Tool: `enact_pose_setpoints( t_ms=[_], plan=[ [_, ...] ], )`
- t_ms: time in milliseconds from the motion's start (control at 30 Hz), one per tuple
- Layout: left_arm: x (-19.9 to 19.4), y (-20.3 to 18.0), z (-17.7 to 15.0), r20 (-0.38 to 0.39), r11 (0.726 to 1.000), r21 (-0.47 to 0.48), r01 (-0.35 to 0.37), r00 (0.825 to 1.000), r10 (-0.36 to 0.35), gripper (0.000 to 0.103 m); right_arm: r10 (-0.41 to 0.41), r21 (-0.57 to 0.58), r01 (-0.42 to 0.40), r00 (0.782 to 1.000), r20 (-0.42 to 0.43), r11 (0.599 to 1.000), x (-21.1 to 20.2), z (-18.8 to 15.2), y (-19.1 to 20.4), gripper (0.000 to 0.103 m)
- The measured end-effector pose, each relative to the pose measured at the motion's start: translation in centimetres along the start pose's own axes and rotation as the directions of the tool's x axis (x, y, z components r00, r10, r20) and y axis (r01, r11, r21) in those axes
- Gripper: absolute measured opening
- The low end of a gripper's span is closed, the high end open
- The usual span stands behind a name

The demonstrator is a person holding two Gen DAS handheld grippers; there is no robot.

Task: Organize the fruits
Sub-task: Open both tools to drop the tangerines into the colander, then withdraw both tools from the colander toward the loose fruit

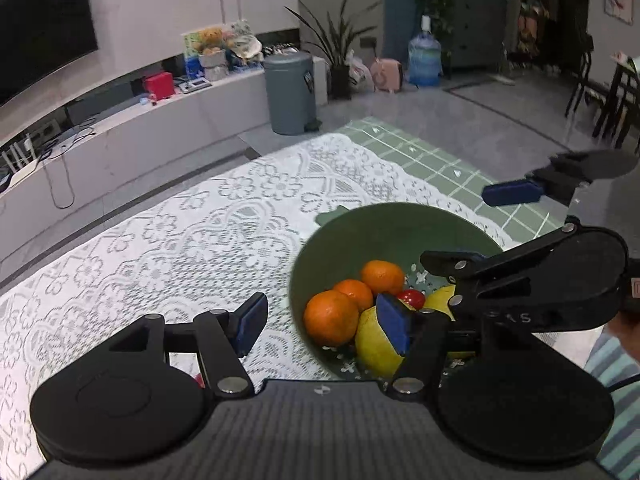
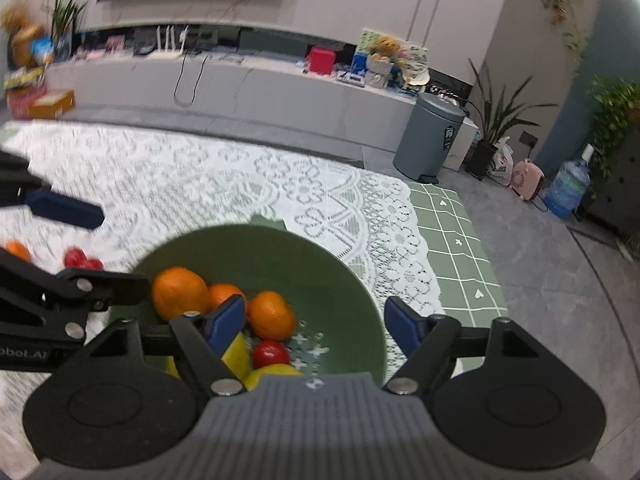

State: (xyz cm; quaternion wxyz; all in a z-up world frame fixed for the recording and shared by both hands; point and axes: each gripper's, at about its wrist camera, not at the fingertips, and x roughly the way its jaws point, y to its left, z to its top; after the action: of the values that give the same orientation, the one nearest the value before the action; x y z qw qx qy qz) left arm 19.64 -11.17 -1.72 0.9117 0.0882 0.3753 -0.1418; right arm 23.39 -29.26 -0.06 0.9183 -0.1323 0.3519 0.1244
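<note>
Left wrist view: the left gripper (image 1: 324,322) hangs with jaws wide, empty, at the near rim of the green bowl (image 1: 352,232) on the lace-covered counter (image 1: 180,232) — three oranges (image 1: 331,317), a red tomato (image 1: 412,298) and yellow fruit inside.

Right wrist view: the right gripper (image 2: 316,326) hovers over the same bowl (image 2: 340,280), jaws wide, holding nothing — one orange (image 2: 16,250) and red fruit (image 2: 82,259) lie on the counter (image 2: 192,172) to the left.

Black gripper (image 1: 326,322), blue pads (image 1: 394,322)
</note>
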Motion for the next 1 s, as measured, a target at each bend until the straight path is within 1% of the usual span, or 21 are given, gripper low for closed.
enact_pose_setpoints(
  t_ms=[167,333,500,600,767,933,1000],
  plan=[
    [-2.2,2.0,-1.2,0.035,0.998,-0.063,-0.031,0.999,0.033,0.074,0.022,0.075,-0.024,1.0,0.017,0.997,-1.2,0.1,1.4,0.076],
    [-4.2,4.0,-2.6,0.057,0.99,-0.123,-0.068,0.995,0.076,0.074,0.052,0.1,-0.056,0.998,0.037,0.993,-2.1,0.0,3.6,0.079],
    [-5.8,5.7,-4.2,0.057,0.98,-0.18,-0.088,0.993,0.099,0.074,0.097,0.122,-0.102,0.994,0.044,0.987,-2.7,-0.4,5.8,0.079],
    [-6.7,6.8,-5.3,0.041,0.975,-0.201,-0.098,0.993,0.108,0.074,0.12,0.128,-0.124,0.992,0.04,0.984,-2.8,-0.7,7.2,0.079],
    [-8.0,8.9,-7.2,0.024,0.962,-0.245,-0.123,0.991,0.133,0.074,0.168,0.112,-0.169,0.986,0.022,0.979,-2.7,-1.3,9.9,0.078],
    [-9.0,11.5,-9.3,0.002,0.935,-0.326,-0.14,0.989,0.149,0.074,0.226,0.052,-0.226,0.974,0.01,0.973,-2.9,-2.0,13.2,0.077],
    [-9.3,12.5,-10.2,-0.01,0.924,-0.352,-0.147,0.988,0.153,0.074,0.253,0.016,-0.252,0.968,-0.001,0.967,-2.9,-2.2,14.6,0.069]
  ],
)
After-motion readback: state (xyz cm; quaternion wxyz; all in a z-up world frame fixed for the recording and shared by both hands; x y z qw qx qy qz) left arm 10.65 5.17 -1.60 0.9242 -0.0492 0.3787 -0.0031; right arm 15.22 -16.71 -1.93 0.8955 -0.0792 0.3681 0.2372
